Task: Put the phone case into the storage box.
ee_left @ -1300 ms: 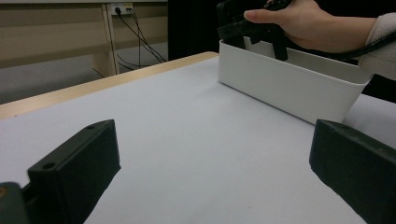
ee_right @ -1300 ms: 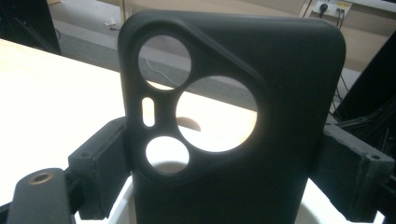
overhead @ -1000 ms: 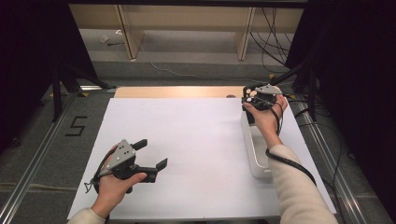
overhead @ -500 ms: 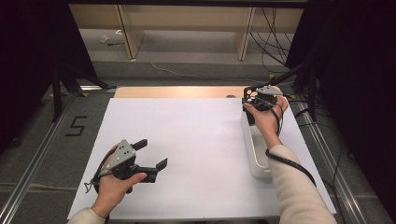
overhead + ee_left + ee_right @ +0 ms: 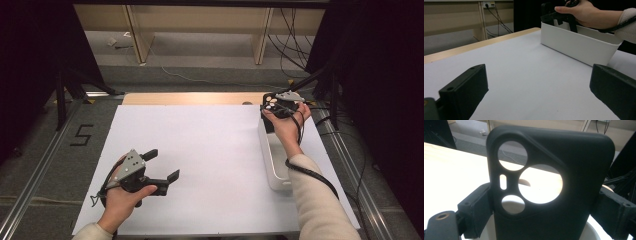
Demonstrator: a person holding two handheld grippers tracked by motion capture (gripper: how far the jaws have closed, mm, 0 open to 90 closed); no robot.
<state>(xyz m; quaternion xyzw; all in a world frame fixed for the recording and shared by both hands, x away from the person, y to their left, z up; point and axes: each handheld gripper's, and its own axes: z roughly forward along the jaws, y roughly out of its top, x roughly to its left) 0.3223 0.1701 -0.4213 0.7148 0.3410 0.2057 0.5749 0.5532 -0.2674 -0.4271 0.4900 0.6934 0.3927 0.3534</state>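
Right hand-held gripper point(image 5: 272, 116) sits at the far end of the white bin point(image 5: 272, 160), over its rim. In the right gripper view its two black jaws stand either side of a black phone case point(image 5: 554, 185), pressed against its long edges; case is held upright between them. Case: matte, soft-looking finish, rounded corners, raised camera island with two large round cut-outs, one smaller round one and a narrow slot. Pale surface shows through the holes. Lower end of the case is over the bin's curved white rim.

Bin: long, narrow, smooth white plastic, rounded corners, plain walls, standing along the right side of the surface point(image 5: 200, 150). Surface is covered in flat white sheet, with a strip of light wood along the far edge.

Left hand-held gripper point(image 5: 162, 167) rests low over the near left part of the surface, well apart from the bin. Jaws spread wide, nothing between them; pads are blocky, black, slightly grainy. Grey three-cornered plate on top.
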